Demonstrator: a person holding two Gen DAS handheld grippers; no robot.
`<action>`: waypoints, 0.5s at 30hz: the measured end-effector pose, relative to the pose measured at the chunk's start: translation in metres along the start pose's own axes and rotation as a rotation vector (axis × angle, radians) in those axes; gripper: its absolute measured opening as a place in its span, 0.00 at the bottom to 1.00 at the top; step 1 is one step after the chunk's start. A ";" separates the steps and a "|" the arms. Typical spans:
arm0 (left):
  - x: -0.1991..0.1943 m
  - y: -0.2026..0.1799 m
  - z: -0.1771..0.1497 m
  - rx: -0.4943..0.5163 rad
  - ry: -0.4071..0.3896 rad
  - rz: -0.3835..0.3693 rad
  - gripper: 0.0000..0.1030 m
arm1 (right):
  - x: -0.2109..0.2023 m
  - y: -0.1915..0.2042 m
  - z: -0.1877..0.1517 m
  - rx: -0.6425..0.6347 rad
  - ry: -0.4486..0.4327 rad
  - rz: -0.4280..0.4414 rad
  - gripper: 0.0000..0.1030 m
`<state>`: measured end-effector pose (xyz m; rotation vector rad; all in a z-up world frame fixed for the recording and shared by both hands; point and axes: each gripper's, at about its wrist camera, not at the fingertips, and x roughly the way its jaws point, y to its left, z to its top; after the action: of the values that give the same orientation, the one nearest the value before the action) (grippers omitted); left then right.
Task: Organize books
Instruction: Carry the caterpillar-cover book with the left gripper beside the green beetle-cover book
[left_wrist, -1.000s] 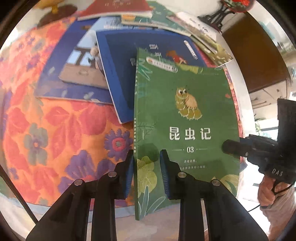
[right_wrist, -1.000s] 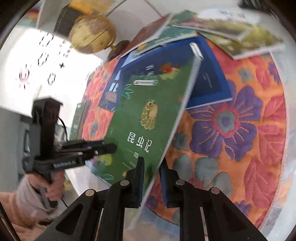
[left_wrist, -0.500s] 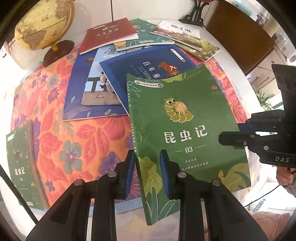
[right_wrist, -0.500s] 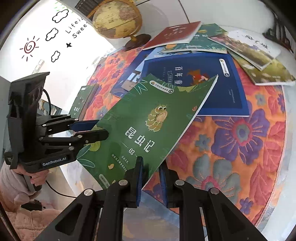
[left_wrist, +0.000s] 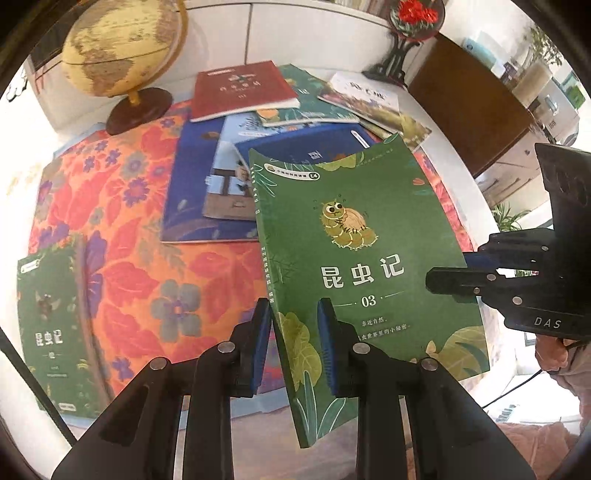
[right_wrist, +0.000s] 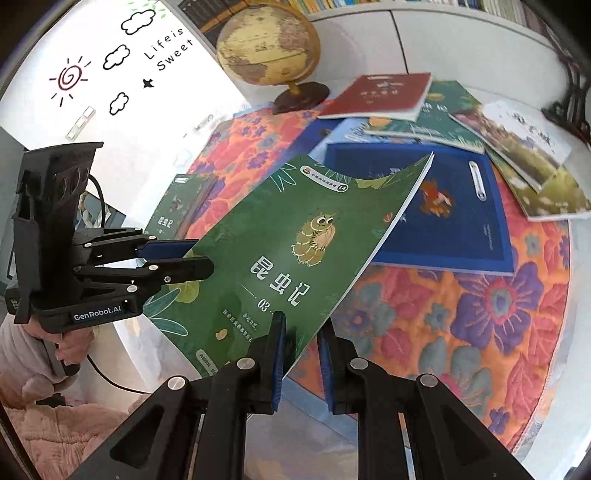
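A green book with a caterpillar drawing and "03" on its cover hangs tilted in the air above the table. My left gripper is shut on its lower spine corner. In the right wrist view the left gripper pinches the green book from the left. My right gripper is shut on the book's bottom edge near the page side. From the left wrist camera the right gripper bites the right edge. A second green book of the same series lies flat at the table's left.
A flowered orange cloth covers the table. Behind the held book lie a dark blue book, a red book and several more in a loose pile. A globe stands at the back left. A dark stand stands at the back right.
Both grippers have risen with the green book, lifting it clear of the pile. The view has widened: the globe and the second green book at the left now show.
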<state>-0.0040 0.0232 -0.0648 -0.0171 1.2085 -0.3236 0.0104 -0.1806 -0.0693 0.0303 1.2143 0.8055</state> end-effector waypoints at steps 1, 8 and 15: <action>-0.002 0.003 0.000 0.000 -0.006 0.006 0.22 | 0.001 0.004 0.003 -0.002 -0.004 0.001 0.16; -0.022 0.033 -0.001 -0.004 -0.043 0.021 0.22 | 0.010 0.035 0.023 -0.011 -0.022 0.002 0.16; -0.036 0.069 -0.004 -0.024 -0.062 0.023 0.22 | 0.028 0.062 0.041 0.001 -0.028 0.023 0.16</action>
<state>-0.0027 0.0992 -0.0456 -0.0335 1.1499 -0.2865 0.0148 -0.1036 -0.0494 0.0567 1.1904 0.8223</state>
